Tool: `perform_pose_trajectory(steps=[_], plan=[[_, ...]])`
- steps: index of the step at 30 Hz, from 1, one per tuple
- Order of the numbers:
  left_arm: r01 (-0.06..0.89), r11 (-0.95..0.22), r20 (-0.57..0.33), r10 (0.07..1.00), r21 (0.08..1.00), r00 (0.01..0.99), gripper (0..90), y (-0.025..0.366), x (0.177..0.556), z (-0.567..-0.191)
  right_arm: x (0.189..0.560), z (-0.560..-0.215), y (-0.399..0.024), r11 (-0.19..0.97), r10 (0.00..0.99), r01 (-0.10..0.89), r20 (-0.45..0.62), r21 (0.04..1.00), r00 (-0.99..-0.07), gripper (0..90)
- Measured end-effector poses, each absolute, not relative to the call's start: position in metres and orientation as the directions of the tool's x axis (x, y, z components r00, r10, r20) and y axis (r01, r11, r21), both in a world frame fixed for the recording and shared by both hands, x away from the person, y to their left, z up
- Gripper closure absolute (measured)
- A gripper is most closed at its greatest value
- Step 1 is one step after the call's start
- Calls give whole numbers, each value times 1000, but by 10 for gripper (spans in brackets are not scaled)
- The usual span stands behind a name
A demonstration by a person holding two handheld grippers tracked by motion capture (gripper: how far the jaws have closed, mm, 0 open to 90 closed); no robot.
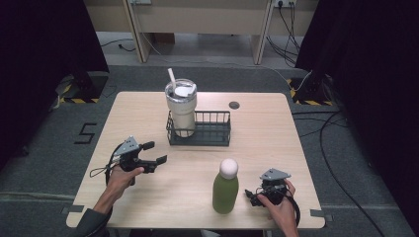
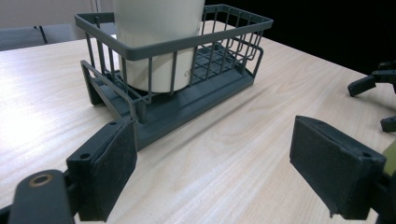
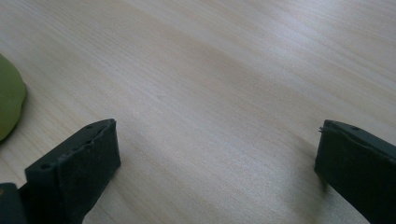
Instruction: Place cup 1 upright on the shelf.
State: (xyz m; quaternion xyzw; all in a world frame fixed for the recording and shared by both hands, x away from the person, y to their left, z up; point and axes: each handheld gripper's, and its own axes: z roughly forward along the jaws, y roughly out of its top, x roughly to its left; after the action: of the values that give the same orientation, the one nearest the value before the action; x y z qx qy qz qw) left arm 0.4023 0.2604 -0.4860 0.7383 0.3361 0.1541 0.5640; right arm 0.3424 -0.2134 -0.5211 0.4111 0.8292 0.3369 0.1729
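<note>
**Green bottle upright beside spread right jaws**

The green bottle (image 1: 225, 190) stood upright on the wooden surface (image 1: 276, 133), long axis vertical, its pale round cap pointing up; no label could be read on it. The right gripper (image 1: 253, 194) rested just beside it, jaws released and holding nothing. The left gripper (image 1: 154, 153) hovered with jaws spread, aimed at the wire basket (image 1: 207, 129) holding a white tumbler (image 1: 181, 106). A "5" (image 1: 87, 133) marked the floor.

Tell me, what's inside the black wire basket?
A tall cream tumbler with a lid and straw stands in the left end of the wire basket. The rest of the basket looks empty. The tumbler hides the basket floor beneath it.
</note>
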Motion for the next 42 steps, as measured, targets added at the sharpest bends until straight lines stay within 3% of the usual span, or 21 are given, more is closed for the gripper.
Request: perform_pose_trajectory(steps=[42], plan=[[369, -285, -117, 631, 885, 767, 146, 259, 360, -517, 342, -521, -213, 434, 799, 566, -9, 701, -601, 4]])
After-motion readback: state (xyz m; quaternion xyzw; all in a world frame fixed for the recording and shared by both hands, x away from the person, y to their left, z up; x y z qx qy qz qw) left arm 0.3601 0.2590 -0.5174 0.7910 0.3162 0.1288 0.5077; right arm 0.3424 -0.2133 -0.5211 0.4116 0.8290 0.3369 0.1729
